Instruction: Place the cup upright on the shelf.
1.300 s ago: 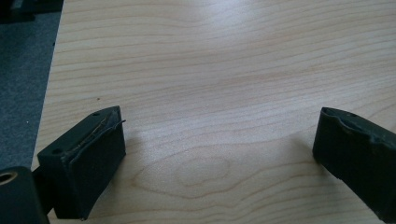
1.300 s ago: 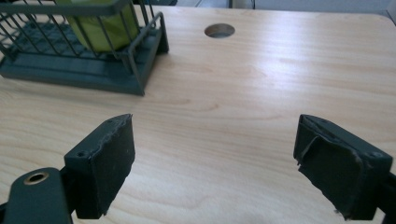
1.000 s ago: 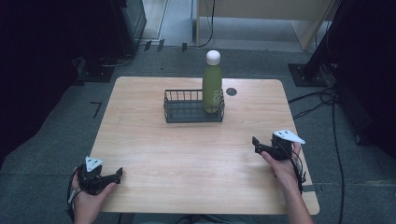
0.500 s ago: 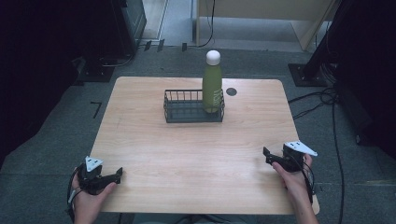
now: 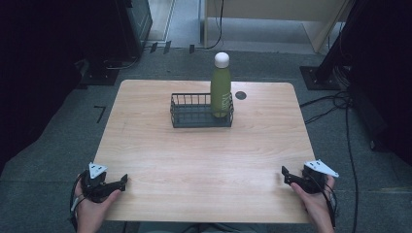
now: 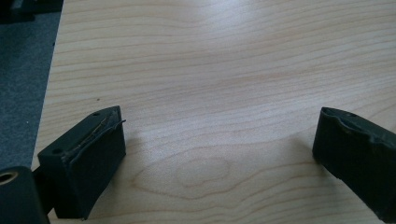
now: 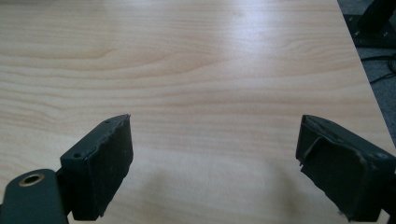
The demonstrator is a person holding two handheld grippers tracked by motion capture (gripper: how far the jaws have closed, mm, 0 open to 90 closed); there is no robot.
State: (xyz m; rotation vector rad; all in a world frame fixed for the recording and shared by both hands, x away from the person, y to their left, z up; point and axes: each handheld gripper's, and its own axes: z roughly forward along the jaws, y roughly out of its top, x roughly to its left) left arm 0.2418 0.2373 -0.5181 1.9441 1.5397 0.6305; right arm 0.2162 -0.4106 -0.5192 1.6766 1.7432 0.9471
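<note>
Here's the light wooden table, and toward its far side sits a black wire basket with a green bottle standing upright in its right end, white cap on top; there's pale lettering running down the bottle's side, but it's too small to read. Just beyond the basket's right corner, a small dark round spot marks the tabletop. Down at the near left corner the left gripper rests in the person's left hand, and in the left gripper view its jaws stand wide apart over bare wood grain, nothing between them. Over at the near right corner the right gripper sits in the right hand, jaws likewise spread wide above the empty tabletop. Both are well apart from the basket, and cables trail on the grey floor at the right
</note>
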